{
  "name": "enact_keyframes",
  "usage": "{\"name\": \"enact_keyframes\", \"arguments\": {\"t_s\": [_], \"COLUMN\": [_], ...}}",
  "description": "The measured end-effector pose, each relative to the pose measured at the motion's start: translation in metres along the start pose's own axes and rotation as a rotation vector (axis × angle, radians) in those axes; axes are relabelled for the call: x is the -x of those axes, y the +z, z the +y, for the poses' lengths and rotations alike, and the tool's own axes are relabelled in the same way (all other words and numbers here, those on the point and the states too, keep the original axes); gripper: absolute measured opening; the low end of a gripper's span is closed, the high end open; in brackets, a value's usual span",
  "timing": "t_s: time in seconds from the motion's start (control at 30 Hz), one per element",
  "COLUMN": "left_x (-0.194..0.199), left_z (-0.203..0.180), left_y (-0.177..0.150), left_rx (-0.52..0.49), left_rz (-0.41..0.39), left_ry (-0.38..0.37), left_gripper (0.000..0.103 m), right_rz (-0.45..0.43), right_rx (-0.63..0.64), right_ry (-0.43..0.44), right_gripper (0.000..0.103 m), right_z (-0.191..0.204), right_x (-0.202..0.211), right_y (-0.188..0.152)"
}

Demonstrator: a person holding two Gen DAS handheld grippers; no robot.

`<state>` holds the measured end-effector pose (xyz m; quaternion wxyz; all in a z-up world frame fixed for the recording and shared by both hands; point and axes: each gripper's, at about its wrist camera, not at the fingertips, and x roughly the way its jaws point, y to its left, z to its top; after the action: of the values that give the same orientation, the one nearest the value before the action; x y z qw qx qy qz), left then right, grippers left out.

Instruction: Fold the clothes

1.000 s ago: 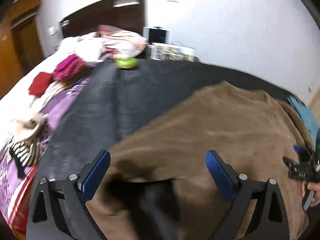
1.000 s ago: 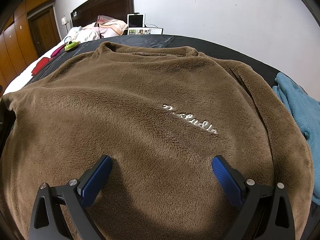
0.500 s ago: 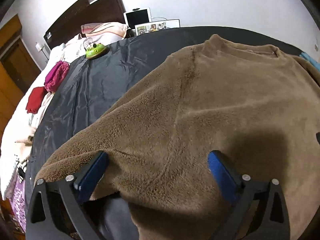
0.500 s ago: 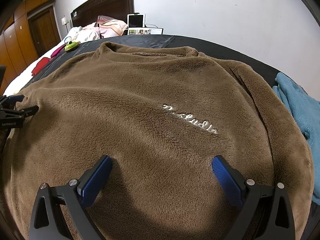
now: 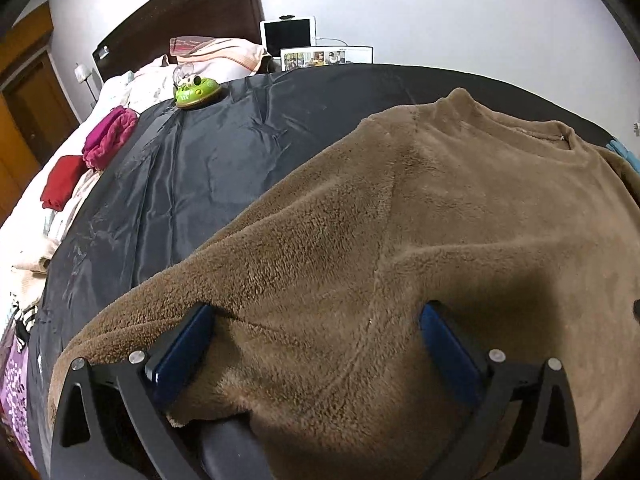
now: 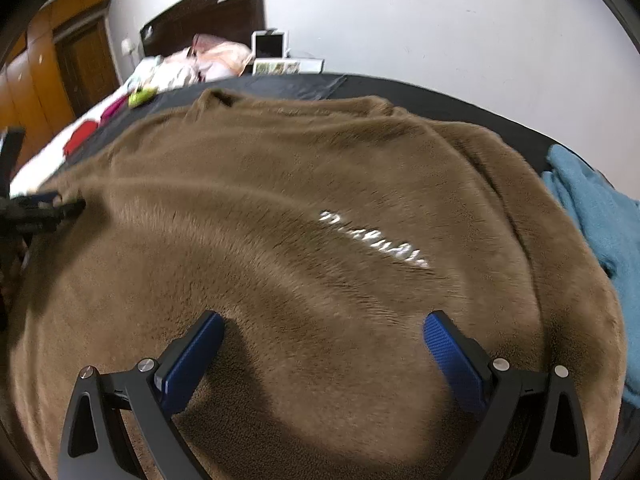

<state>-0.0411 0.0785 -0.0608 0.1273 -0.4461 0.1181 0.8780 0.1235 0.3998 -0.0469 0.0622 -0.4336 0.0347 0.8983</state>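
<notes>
A brown fleece sweater (image 5: 400, 240) lies spread, front up, on a black sheet (image 5: 200, 168). White embroidered lettering (image 6: 372, 240) crosses its chest. My left gripper (image 5: 316, 320) is open over the sweater's left lower part, near where the sleeve meets the body, its blue pads (image 5: 184, 348) pressing into the pile. My right gripper (image 6: 324, 328) is open above the lower chest, nothing between its blue pads (image 6: 452, 352). The left gripper (image 6: 44, 212) also shows as a black shape at the left edge of the right wrist view.
A blue towel-like cloth (image 6: 592, 216) lies beside the sweater's right side. A green toy (image 5: 196, 92), pink (image 5: 108, 136) and red (image 5: 60, 180) folded clothes and pillows lie on the bed to the left. A tablet (image 5: 288, 36) stands by the white wall.
My left gripper has moved in over the sweater's left sleeve area and sunk closer to the fabric. The right gripper has shifted and tilted slightly, blurring its view.
</notes>
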Motion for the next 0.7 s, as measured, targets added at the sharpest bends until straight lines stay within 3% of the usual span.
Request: {"name": "enact_keyframes", "arguments": {"t_s": [0.1,0.23,0.7], "left_x": [-0.001,-0.004,-0.021], "left_z": [0.002,0.005,0.023], "left_y": [0.001,0.005,0.022], "left_rx": [0.003,0.009,0.037], "left_rz": [-0.005,-0.012,-0.034], "left_ry": [0.000,0.008,0.029], "left_gripper": [0.103,0.103,0.103], "right_rz": [-0.043,0.037,0.052], "right_rx": [-0.053,-0.058,-0.017], "right_ry": [-0.055,-0.115,-0.092], "right_gripper": [0.102,0.102,0.102], "right_z": [-0.019,-0.033,-0.028], "right_x": [0.009,-0.018,-0.045], "right_y": [0.006,0.013,0.040]}}
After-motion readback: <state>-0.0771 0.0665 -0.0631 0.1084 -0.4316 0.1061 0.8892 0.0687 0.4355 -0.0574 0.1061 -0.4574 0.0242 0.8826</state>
